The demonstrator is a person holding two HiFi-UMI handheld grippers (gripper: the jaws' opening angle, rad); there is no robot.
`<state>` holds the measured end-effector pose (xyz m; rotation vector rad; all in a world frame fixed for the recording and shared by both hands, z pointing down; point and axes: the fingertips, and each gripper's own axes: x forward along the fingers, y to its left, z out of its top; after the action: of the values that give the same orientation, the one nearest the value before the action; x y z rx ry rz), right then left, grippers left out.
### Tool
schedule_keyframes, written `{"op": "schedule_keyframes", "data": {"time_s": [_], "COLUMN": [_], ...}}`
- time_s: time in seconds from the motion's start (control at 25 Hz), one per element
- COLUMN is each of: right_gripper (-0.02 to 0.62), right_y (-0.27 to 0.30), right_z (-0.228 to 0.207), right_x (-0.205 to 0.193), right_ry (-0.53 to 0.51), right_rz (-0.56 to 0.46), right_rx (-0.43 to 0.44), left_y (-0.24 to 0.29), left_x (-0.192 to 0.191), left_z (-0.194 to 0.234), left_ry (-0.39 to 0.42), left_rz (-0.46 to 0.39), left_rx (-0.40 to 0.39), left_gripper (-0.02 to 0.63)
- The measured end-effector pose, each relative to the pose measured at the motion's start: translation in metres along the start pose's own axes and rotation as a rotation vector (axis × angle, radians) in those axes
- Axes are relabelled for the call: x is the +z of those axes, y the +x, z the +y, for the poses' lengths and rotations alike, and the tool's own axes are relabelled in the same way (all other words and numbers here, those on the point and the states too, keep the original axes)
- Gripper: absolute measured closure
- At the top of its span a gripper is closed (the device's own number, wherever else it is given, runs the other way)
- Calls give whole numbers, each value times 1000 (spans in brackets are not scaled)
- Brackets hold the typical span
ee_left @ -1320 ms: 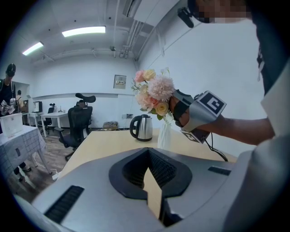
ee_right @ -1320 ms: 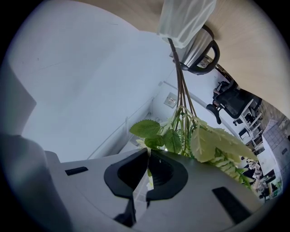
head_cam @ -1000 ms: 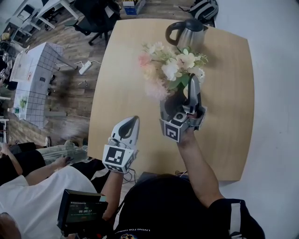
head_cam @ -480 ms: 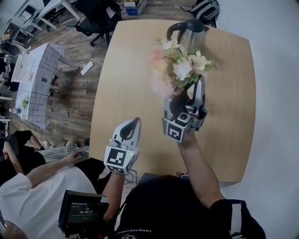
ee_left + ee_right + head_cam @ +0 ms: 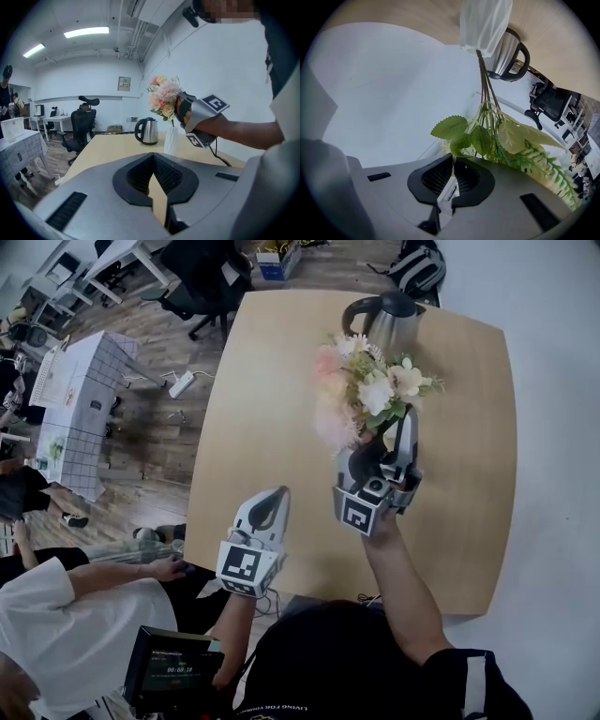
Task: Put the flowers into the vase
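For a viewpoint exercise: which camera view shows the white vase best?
The left gripper view: the vase stands side-on on the table near the kettle. The right gripper view cuts it off, showing its mouth with stems entering; in the head view, flowers mostly hide it.

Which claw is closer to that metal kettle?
Right. The right claw is up by the flowers, just short of the kettle; the left claw hangs back near the table's front edge.

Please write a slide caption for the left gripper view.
Right gripper holds pink and cream flowers, stems in the tall white vase, near a steel kettle.
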<state>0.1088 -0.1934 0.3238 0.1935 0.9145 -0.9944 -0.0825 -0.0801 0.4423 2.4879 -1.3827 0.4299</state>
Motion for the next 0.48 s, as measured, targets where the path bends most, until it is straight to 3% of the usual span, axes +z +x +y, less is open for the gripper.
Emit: {"op": "schedule_keyframes", "data": {"time_s": [0.48], "right_gripper": [575], "right_y": [-1], "right_z": [5], "right_x": [7], "right_ry": [-17], "right_rz": [-16], "right_rx": [8], "left_y": [0], "left_x": [-4], "left_z": [-2], "left_ry": [-2], "left_rz": [0], "left_rx": [-1], "left_gripper": [601]}}
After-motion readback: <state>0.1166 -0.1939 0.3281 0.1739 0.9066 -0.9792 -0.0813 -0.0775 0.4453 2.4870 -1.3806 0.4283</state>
